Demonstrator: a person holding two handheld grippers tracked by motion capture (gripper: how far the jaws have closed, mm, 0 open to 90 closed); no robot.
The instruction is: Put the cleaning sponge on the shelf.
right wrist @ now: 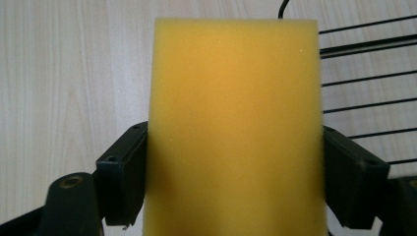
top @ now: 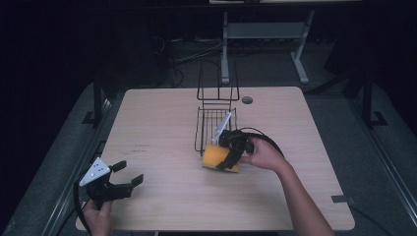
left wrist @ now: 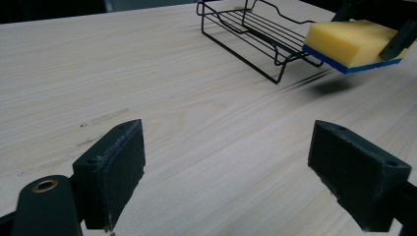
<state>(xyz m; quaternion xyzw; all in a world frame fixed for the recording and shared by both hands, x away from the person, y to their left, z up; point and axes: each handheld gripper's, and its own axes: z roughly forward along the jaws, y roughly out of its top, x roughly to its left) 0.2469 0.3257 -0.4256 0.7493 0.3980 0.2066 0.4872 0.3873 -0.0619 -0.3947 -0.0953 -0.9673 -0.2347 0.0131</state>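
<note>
Here the left gripper hovers near the table's near left corner, jaws spread apart, bare wood all around it. Toward the middle, the right gripper clamps a yellow sponge just off the wire rack's near edge.

- The table is made of pale wood with fine grain lines, and its top looks smooth and matt.
- The sponge is made of soft yellow foam with tiny holes, and a thin blue layer is seen under it at the upper right of the left gripper view.
- The rack is made of thin black wire with a slight shine.
- The left gripper has dull black pads with rough, worn edges.
- A smooth grey plate is seen on top of it in the high view.
</note>
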